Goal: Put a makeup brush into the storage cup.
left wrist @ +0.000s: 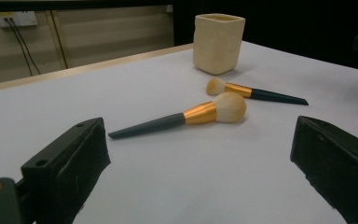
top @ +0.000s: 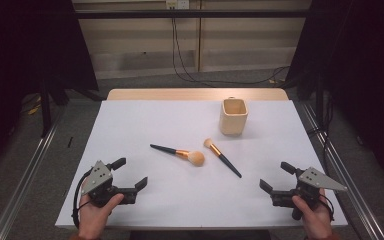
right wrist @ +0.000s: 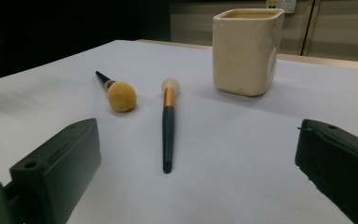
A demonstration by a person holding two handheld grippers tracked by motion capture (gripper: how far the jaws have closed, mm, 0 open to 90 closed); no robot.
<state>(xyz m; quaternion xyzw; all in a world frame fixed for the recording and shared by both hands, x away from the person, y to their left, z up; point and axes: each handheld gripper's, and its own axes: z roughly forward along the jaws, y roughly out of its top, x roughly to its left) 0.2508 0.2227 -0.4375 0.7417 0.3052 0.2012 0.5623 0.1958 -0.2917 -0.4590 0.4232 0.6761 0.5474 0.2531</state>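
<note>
The left gripper (top: 131, 173) rests at the table's seven o'clock corner with its jaws spread wide and nothing between them; the right gripper (top: 276, 177) sits at five o'clock, likewise agape and empty. Both aim inward at the two makeup brushes lying near the table's centre.

The larger brush (top: 179, 153) lies just left of centre, its puffy head toward three o'clock and its dark handle tapering off toward ten. The slimmer brush (top: 222, 157) lies just right of it, head at eleven o'clock, handle running down toward five. Their heads are near one another but apart.

Both look light and should lift with very little grip. The bristle heads are soft and would squash or splay if pinched, so they are a poor place to clamp. The handles are stiff, smooth and thin, tapering to a point, so they may roll or slide out of a careless grip. The best hold is probably across the handle just behind the copper ferrule, where it is thickest and near the balance point. Since each lies flat on the table (top: 145, 120), the jaws must come down close to the surface on either side.

Beyond them, at one o'clock, stands a cream square cup (top: 233, 117), upright, open-topped and well apart from both brushes.
</note>
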